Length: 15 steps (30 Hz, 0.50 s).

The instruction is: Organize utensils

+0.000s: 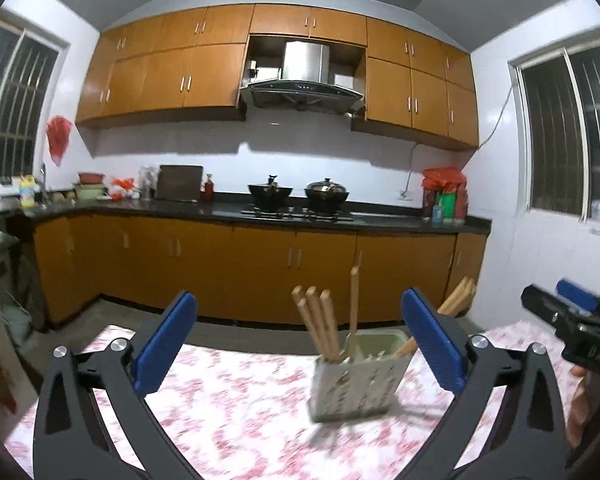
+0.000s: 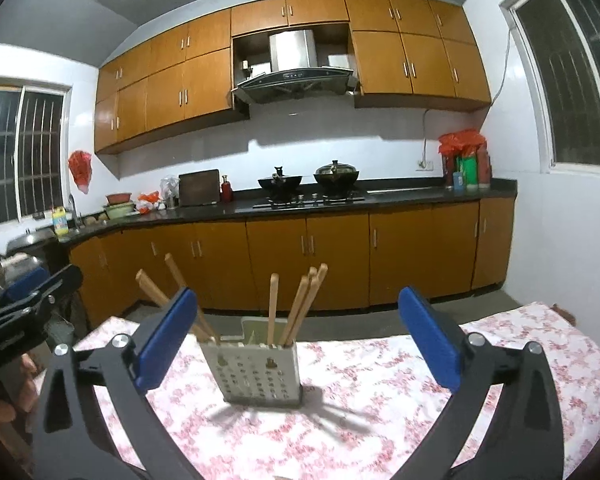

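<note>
A white perforated utensil holder (image 1: 358,384) stands on a table with a pink floral cloth (image 1: 228,404). Several wooden chopsticks (image 1: 320,324) stick up out of it, leaning different ways. My left gripper (image 1: 299,297) is open, its blue pads wide apart, with the holder a little beyond them to the right and nothing held. In the right wrist view the holder (image 2: 260,372) and its chopsticks (image 2: 273,308) sit just ahead, between the spread pads of my open right gripper (image 2: 298,293). Each gripper also shows at the other view's edge: the right gripper (image 1: 560,300) and the left gripper (image 2: 40,282).
Beyond the table's far edge (image 2: 380,334) is a strip of grey floor, then orange base cabinets under a black counter (image 2: 380,196) with two woks on a stove (image 2: 308,184). A person's hand (image 1: 580,404) holds the right gripper. White walls and barred windows flank the room.
</note>
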Motion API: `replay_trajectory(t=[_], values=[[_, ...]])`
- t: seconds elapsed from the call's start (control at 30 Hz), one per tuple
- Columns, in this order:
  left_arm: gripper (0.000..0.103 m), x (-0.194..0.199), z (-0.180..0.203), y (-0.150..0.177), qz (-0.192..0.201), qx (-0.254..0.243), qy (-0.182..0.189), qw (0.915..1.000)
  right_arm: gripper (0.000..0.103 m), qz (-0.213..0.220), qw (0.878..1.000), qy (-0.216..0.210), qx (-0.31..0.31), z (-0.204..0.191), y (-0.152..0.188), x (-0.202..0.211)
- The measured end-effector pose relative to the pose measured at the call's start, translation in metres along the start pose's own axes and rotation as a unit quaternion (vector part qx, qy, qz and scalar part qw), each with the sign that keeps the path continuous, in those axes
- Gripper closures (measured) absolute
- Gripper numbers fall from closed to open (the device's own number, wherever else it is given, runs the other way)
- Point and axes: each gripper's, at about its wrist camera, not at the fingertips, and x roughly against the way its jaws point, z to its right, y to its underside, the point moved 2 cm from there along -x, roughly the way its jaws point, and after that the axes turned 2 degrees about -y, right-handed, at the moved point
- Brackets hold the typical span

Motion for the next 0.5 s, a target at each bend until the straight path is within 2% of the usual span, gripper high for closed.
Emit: replay_trajectory(t=[0.23,0.5], values=[[0.002,0.027,0.000,0.042,-0.017,-0.039,-0.035,0.9985,0.004,-0.026,0.999,0.021,0.042,-0.016,0.039,0.021],[0.002,0.034,0.002,0.083,-0.058,-0.047,-0.029,0.9968,0.004,-0.044,0.995,0.061,0.067,-0.024,0.087,0.033]])
